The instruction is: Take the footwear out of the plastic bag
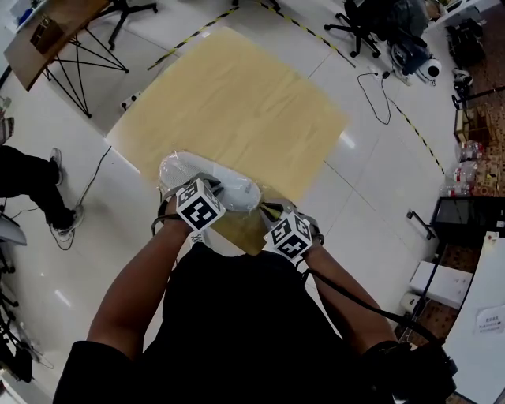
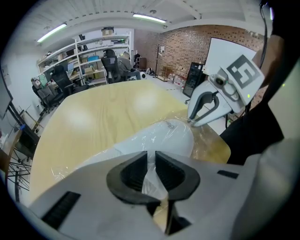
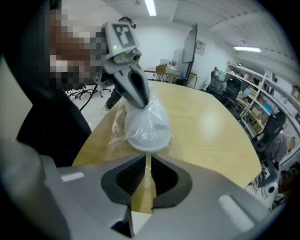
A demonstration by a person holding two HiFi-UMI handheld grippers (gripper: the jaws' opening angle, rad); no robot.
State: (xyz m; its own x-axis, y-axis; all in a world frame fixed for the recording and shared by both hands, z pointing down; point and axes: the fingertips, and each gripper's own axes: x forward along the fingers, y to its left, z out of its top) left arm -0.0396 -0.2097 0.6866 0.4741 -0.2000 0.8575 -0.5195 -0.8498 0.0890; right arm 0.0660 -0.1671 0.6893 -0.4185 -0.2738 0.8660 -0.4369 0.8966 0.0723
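Note:
A white shoe (image 1: 211,187) lies inside a clear plastic bag (image 1: 254,207) at the near corner of the wooden table (image 1: 237,102). My left gripper (image 1: 207,196) is over the shoe's near end, shut on a bunched fold of the plastic bag (image 2: 151,180). The white shoe (image 2: 164,137) shows just past its jaws. My right gripper (image 1: 278,222) is at the bag's loose end by the table corner. Its jaws stand a thin slit apart, a strip of film (image 3: 146,161) at their tips, not visibly pinched. Ahead of it lie the shoe (image 3: 146,127) and the left gripper (image 3: 136,91).
The table's near corner (image 1: 248,251) sits right below both grippers, with white floor around it. A person's legs (image 1: 35,193) stand at the left. Office chairs (image 1: 359,24) and a floor cable (image 1: 383,95) lie beyond the table, a trestle desk (image 1: 55,39) at far left.

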